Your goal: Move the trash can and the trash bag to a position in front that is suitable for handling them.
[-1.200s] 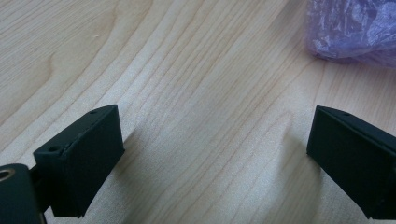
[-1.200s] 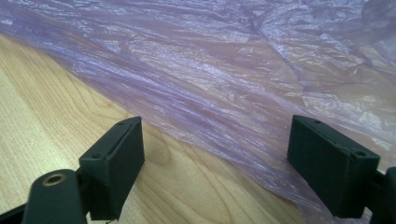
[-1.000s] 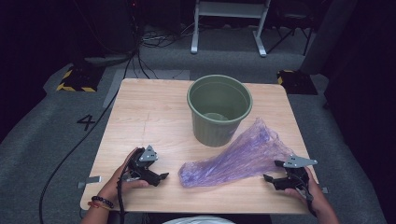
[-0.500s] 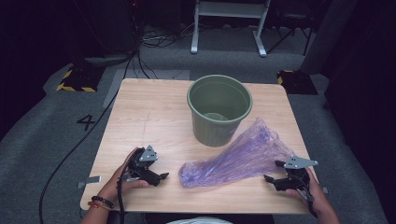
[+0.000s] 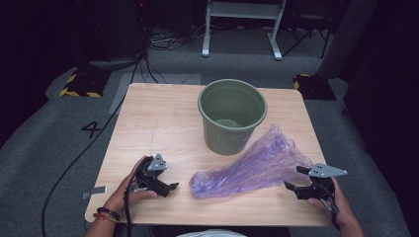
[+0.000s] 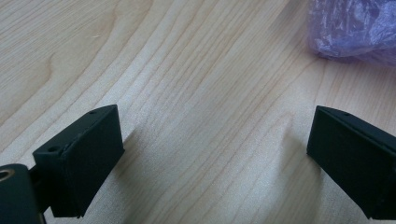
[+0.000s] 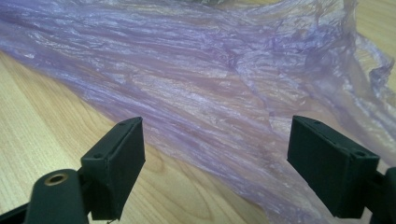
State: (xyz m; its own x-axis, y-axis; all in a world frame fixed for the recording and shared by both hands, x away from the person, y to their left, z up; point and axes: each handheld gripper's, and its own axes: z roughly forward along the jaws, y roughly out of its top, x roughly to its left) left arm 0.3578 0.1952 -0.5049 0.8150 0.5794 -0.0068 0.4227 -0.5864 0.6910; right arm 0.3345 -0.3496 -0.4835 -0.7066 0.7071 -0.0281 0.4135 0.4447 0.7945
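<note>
At the left of the light wooden table, the left gripper rests low on the board in the person's left hand, near the front edge; its jaws stand wide apart with nothing between them, and the left gripper view shows bare wood grain between the two black pads, with a corner of the thin, crinkled, translucent purple plastic bag just ahead and to one side; so that claw points toward the bag's narrow gathered end but sits apart from it.

The bag lies flat on the table between the two grippers, bunched at its left end and fanning wider toward the right, its far edge close to or touching the base of the round dark green plastic bucket, which stands upright behind it near the table's middle.

The film looks very light, limp and slick; it will likely crumple, slide on the wood and give no stiffness; a pinch on a single layer may slip, so the better hold is probably a raised fold at the wide open edge, or the gathered end where layers stack.

At the right, the right gripper, held in the person's right hand, hovers low just beside the bag's wide end; its jaws are spread wide and empty, and the right gripper view shows the purple film lying ahead of the pads, not yet between them.
</note>
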